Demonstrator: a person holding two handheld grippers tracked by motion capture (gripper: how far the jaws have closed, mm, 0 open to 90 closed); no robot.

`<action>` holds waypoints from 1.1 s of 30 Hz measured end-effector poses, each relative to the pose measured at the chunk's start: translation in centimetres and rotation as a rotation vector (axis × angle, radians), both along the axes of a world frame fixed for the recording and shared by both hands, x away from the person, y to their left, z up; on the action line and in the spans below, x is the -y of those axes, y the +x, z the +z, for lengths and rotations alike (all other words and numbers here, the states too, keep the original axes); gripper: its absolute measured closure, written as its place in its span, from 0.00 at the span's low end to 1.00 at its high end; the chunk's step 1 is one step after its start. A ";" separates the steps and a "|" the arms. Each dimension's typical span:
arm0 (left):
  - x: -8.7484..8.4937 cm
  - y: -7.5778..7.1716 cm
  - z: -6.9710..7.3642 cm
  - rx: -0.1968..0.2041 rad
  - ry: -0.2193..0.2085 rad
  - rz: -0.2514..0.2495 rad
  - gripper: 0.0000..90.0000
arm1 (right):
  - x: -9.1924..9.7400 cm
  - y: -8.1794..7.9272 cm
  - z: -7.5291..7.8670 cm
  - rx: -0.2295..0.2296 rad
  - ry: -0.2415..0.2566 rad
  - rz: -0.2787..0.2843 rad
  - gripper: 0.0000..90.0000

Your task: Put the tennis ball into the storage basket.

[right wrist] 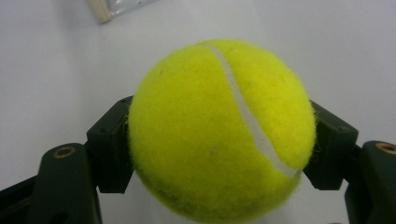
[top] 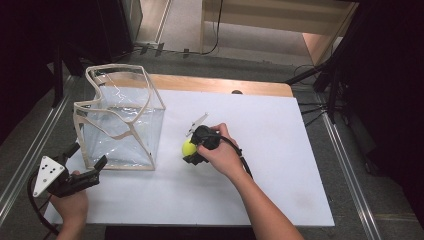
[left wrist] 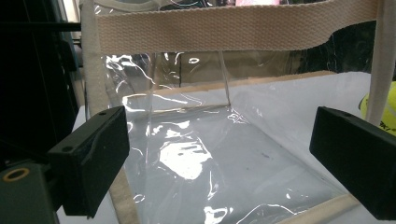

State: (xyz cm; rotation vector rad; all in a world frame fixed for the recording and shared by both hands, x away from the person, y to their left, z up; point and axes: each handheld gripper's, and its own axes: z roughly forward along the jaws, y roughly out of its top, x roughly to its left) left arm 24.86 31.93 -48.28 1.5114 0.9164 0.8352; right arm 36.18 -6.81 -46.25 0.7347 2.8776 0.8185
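Observation:
A yellow tennis ball [top: 188,147] sits on the white table near its middle, and my right gripper [top: 192,150] is shut on it. In the right gripper view the ball [right wrist: 219,128] is pressed between both black jaws. A clear plastic bag with beige webbing trim [top: 120,120] stands open-topped at the left of the table. My left gripper [top: 92,167] is open at the bag's near left corner, not touching it. In the left gripper view the bag [left wrist: 219,116] stands between and beyond the wide-apart jaws, and the ball [left wrist: 380,109] peeks in at the right edge.
The white table top [top: 280,150] has a wooden strip [top: 225,85] along its far edge. Metal rails [top: 27,150] run along both sides, with dark stands and cables [top: 320,85] at the back right.

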 end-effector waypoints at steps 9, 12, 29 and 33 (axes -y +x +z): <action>0.0 0.0 0.0 0.000 0.000 -0.001 0.06 | -1.9 0.5 0.1 0.000 0.020 0.036 0.26; 0.0 0.0 0.0 0.003 -0.001 -0.004 0.06 | -2.3 0.6 0.3 0.001 0.018 0.038 0.26; -0.1 0.0 0.0 0.001 -0.007 -0.006 0.06 | -4.7 1.2 1.5 0.007 0.050 0.075 0.26; -0.1 0.0 0.0 0.001 -0.006 -0.005 0.06 | -4.9 1.2 1.8 0.011 0.058 0.075 0.26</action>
